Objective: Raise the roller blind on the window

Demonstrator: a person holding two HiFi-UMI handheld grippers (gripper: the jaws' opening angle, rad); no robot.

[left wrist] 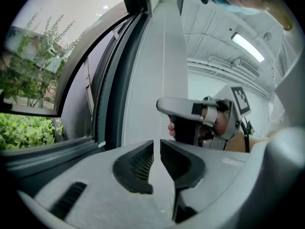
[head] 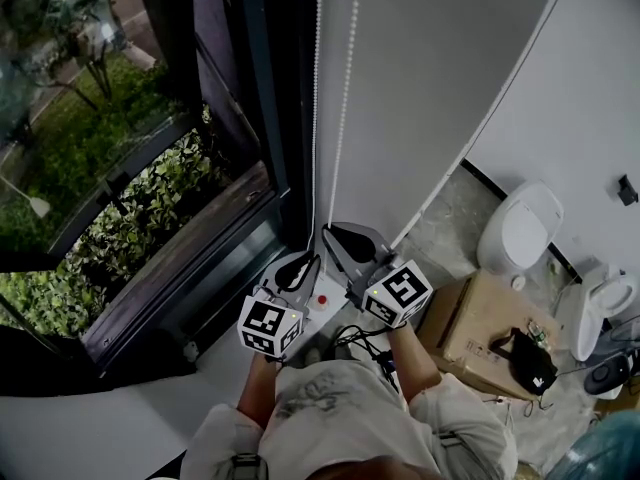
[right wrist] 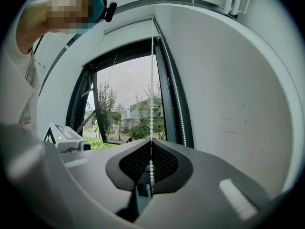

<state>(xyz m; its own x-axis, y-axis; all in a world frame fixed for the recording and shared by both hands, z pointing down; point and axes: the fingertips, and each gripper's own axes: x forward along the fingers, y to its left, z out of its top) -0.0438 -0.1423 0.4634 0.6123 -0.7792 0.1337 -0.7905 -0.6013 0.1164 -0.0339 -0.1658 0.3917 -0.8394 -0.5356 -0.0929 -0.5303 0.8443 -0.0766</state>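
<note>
White bead chain (right wrist: 152,80) in right tool (right wrist: 151,146)

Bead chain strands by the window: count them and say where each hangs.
2. One strand runs down between the right gripper's shut jaws; the other strand hangs free beside it, along the window frame. None seems hidden.

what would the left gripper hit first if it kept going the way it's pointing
Probably the right gripper, whose jaw tip sits just ahead of the left gripper's slightly parted jaws, though depth is hard to judge.
</note>
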